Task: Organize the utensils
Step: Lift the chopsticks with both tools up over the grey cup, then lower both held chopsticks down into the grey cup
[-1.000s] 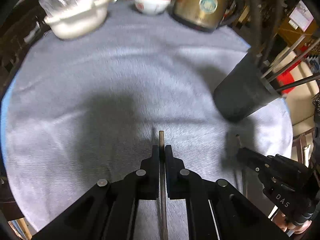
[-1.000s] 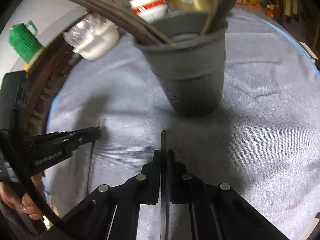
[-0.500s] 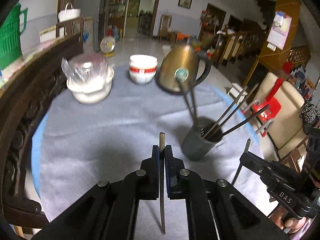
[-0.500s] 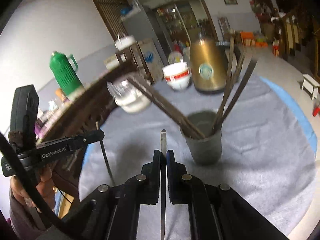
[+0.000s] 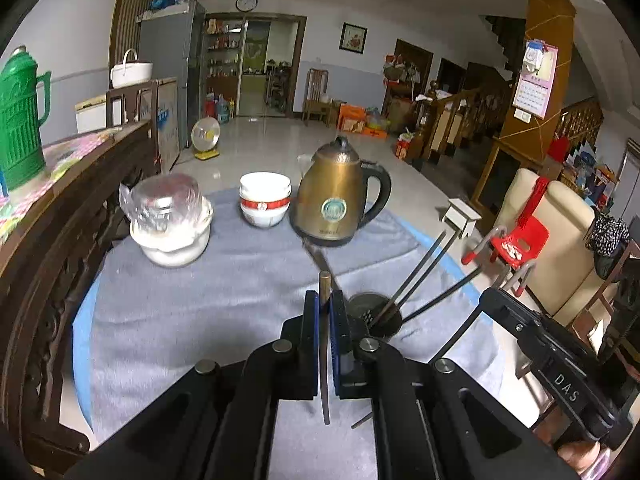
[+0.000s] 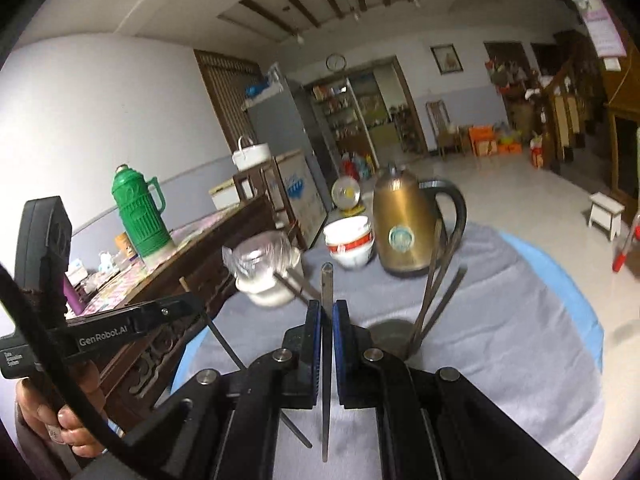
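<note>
Here each gripper pinches one chopstick: the left gripper (image 5: 325, 312) and right gripper (image 6: 327, 320) both hold theirs upright above the table. The cup (image 5: 374, 316) sits just ahead, below. Risk, likely: its splayed sticks (image 6: 434, 292) could deflect a lowered tip.

Dark chopsticks (image 5: 420, 270) lean splayed in a dark holder cup (image 5: 374, 312) on the grey cloth.

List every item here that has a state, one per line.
Left hand-held gripper: shut on a chopstick.
Right hand-held gripper: shut on a second chopstick.
Holder: upright, chopsticks leaning inside.
Kettle: upright, lid closed.
Bowls: stacked, upright.
Pot: plastic-wrapped.
</note>
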### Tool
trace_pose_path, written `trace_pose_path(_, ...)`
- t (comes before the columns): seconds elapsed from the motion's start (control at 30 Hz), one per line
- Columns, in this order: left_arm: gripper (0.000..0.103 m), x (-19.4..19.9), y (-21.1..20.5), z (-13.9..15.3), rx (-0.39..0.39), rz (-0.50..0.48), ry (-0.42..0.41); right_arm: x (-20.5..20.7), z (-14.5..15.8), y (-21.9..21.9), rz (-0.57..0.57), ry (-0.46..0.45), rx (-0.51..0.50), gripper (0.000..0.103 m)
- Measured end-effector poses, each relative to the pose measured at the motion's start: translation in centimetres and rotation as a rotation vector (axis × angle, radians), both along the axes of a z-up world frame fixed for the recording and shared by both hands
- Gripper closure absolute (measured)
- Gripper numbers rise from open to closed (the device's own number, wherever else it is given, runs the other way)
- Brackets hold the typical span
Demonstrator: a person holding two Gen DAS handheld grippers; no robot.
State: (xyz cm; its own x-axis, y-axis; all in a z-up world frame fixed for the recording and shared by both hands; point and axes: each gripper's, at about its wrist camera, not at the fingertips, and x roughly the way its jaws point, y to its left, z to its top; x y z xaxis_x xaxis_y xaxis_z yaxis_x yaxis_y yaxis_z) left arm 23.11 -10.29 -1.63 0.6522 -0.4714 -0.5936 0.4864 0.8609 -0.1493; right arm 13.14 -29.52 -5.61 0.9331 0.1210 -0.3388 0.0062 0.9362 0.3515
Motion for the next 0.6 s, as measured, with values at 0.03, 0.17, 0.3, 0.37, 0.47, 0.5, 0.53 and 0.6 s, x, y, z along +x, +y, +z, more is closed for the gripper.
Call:
trace_pose_path(0.03, 0.098, 0.1, -0.1, 0.3, -0.004, 0.0, -0.006, 0.0, 0.5, 0.0, -0.01, -0.012, -0.011, 0.097)
trace_pose_path(0.17, 0.098, 0.3, -1.1, 2.3, -0.024, 0.004, -0.047, 0.4, 2.0, -0.4, -0.046, -0.047, -0.043, 0.097)
trace_pose_path(0.3, 0.098, 0.6, -1.9, 4.3, -0.054, 0.008, -0.085, 0.6, 3.6, -1.2, -0.081, -0.094, -0.054, 0.097)
trace_pose_path(0.37, 0.098, 0.7, -2.3, 5.2, -0.075, 0.012, -0.105, 0.6, 4.4, -1.5, -0.107, -0.123, -0.06, 0.097)
trace_pose_path(0.47, 0.098, 0.8, -2.8, 6.3, -0.111, 0.017, -0.139, 0.4, 5.6, -1.9, -0.154, -0.173, -0.088, 0.097)
trace_pose_path(0.5, 0.098, 0.8, -2.9, 6.6, -0.123, 0.02, -0.149, 0.4, 5.9, -2.0, -0.169, -0.191, -0.095, 0.097)
trace_pose_path(0.53, 0.098, 0.8, -3.1, 6.7, -0.134, 0.024, -0.162, 0.4, 6.1, -2.2, -0.183, -0.207, -0.101, 0.097)
trace_pose_path(0.6, 0.098, 0.8, -3.4, 6.8, -0.151, 0.033, -0.184, 0.4, 6.5, -2.3, -0.221, -0.238, -0.119, 0.097)
